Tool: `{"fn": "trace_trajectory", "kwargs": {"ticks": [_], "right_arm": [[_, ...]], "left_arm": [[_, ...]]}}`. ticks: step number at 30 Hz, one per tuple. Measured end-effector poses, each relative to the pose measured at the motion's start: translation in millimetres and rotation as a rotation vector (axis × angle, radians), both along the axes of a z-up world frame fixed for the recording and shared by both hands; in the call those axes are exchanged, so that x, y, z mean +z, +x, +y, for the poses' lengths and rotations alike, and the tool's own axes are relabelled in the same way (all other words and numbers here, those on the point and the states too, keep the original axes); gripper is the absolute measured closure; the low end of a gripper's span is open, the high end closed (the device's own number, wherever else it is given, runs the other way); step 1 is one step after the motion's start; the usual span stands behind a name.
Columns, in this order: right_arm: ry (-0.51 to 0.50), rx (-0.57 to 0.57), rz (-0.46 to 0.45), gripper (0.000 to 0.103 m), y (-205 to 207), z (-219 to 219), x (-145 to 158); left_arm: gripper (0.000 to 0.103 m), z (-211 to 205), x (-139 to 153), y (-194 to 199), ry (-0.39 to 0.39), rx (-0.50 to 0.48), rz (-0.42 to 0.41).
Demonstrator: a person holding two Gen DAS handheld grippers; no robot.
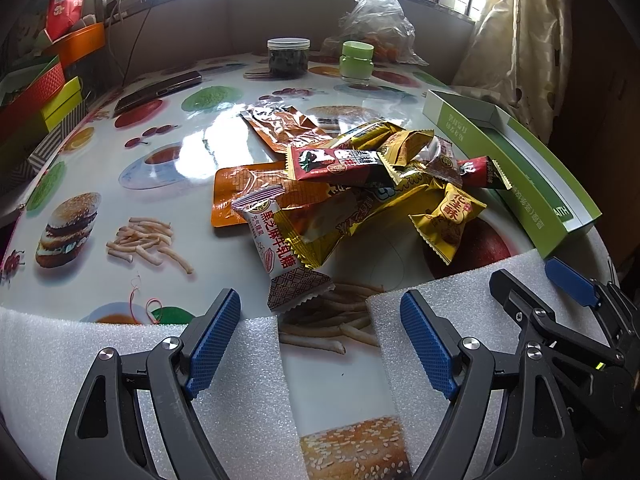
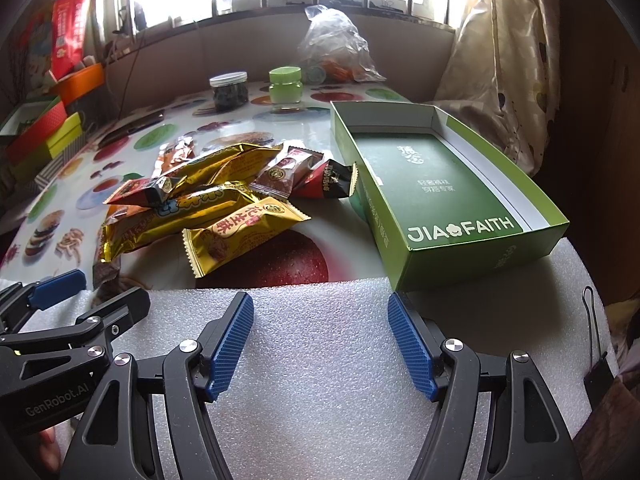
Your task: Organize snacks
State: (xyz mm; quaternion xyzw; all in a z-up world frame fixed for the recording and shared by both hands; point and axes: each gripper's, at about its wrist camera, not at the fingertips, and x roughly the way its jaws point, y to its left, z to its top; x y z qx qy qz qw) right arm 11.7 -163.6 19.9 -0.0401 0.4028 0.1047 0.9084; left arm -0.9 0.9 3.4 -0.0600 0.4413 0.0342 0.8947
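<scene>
Both our left gripper [image 1: 320, 344] and right gripper [image 2: 320, 344] gape wide and empty; the white nougat packet [image 1: 276, 236] lies at twelve o'clock, lengthwise, nearest our left.

The desk [image 1: 100, 248], covered in a food-print cloth, carries a snack pile [image 1: 360, 184], an open green box [image 2: 440, 184], two jars [image 1: 288, 58], a phone [image 1: 158, 90], a plastic bag [image 1: 376, 24] and white foam sheets [image 2: 320, 340].

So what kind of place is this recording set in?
Most likely a home dining spot by a window: a table with a food-print cover, a patterned curtain, and stacked gift boxes along the wall.
</scene>
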Motion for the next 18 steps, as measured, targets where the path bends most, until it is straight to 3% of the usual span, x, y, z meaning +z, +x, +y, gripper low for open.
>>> {"fn": "trace_trajectory", "kwargs": {"ticks": [18], "right_arm": [[0.0, 0.0, -0.001, 0.033, -0.1, -0.3, 0.2]], "left_arm": [[0.021, 0.0, -0.7, -1.0, 0.002, -0.001, -0.001]]}}
